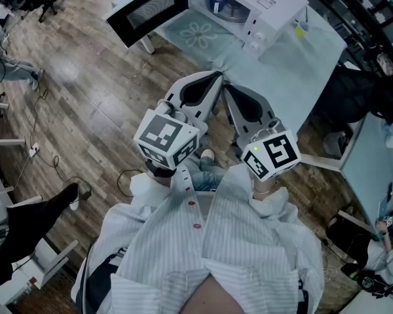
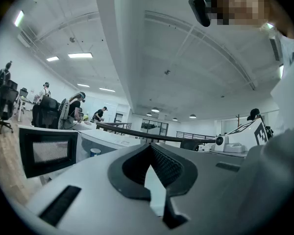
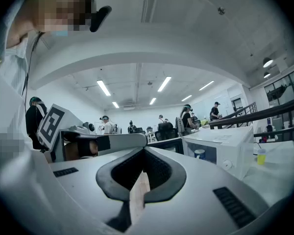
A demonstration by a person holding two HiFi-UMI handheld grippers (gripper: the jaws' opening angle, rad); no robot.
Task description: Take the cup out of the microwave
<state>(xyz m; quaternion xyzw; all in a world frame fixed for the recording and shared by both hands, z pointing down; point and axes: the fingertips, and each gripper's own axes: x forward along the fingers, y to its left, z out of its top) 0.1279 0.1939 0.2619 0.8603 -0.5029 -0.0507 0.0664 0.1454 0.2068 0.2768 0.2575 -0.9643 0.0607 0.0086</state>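
Sitting inside the open microwave [image 1: 249,8], at the far side of the table [image 1: 295,77], the cup [image 1: 217,2] stands upright. The door [image 1: 144,12] is swung out left. The left gripper [image 1: 217,77] and right gripper [image 1: 227,90] are well short of it, both clenched tip to tip on nothing. The reach looks not yet begun. Next move: part one pair of jaws and go in level around the cup. Gripper views show the cup side-on; the head view alone shows the gap to cover.
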